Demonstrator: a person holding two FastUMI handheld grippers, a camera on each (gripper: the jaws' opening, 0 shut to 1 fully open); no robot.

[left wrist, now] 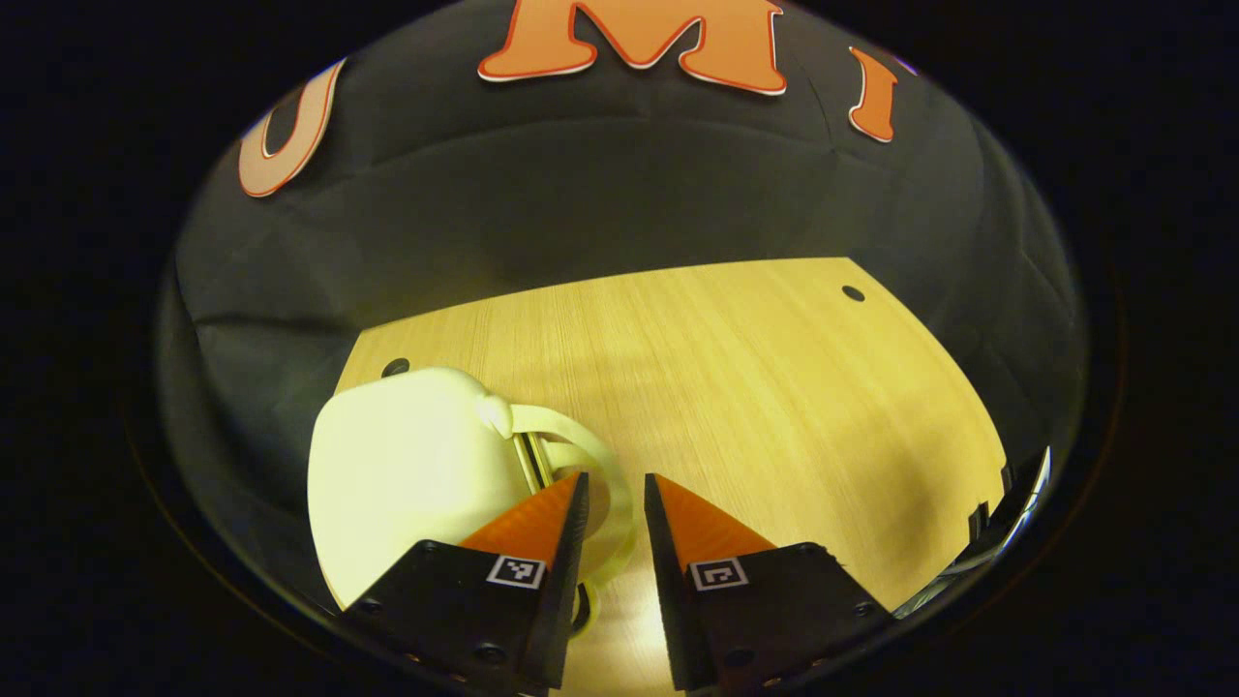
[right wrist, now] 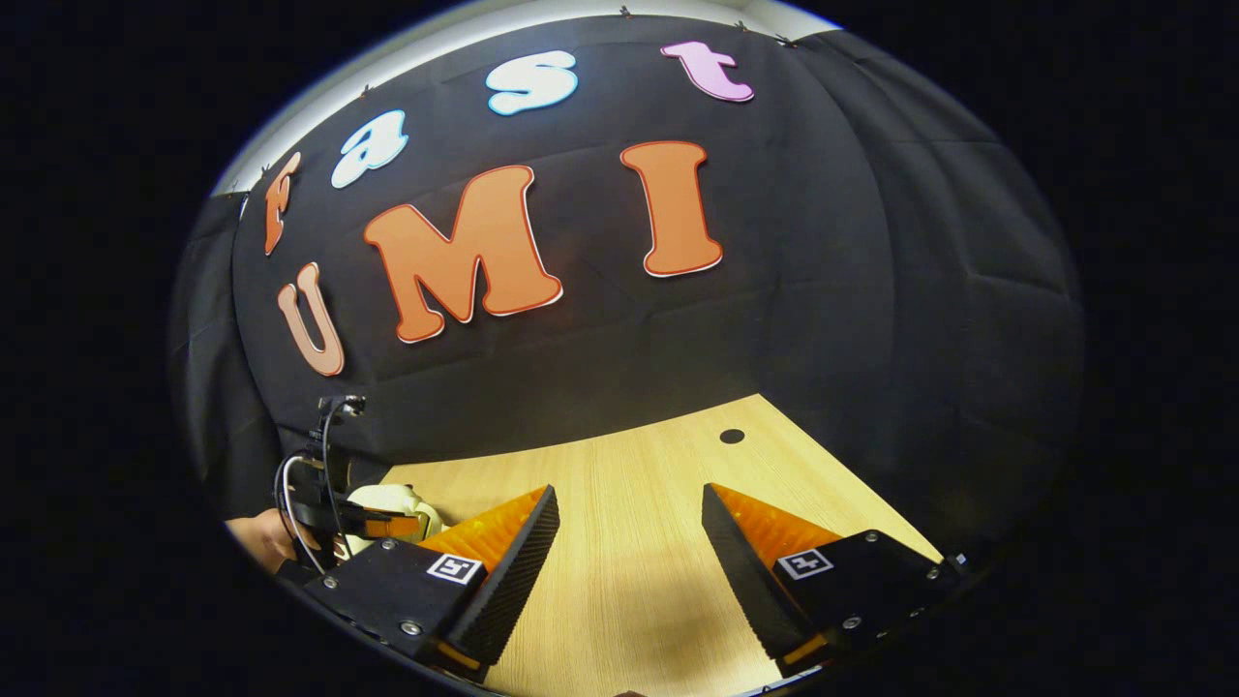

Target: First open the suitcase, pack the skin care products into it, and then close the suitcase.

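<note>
Left gripper view: small cream-white suitcase (left wrist: 402, 474) sits on the wooden bench (left wrist: 755, 387), lower left of the frame, lid down. Its rounded handle loop (left wrist: 590, 465) sticks out toward frame centre, with a metal bracket where the loop joins the shell. The left claw (left wrist: 616, 503) is low in the frame with its two fingers a narrow gap apart. The handle loop curves through that gap; the left-hand finger (left wrist: 542, 528) overlaps the loop's base. Whether either finger actually presses on the handle, I cannot tell. A dark round hole (left wrist: 395, 367) in the bench shows just behind the suitcase, another hole (left wrist: 853, 292) at upper right of the bench top. Black cloth wall (left wrist: 600, 203) behind the bench. At the lower right edge, a dark object with a shiny rim, too clipped to identify.

Right gripper view: right claw (right wrist: 629, 513) hangs over bare bench wood, fingers spread wide apart, nothing between them. Far lower left of this frame, the left claw appears farther off, a cabled camera mount above it and a hand (right wrist: 261, 537) holding it. Just beside it, a pale sliver of the suitcase (right wrist: 387, 501) shows behind the right claw's near finger. One hole in the bench at centre right.
</note>
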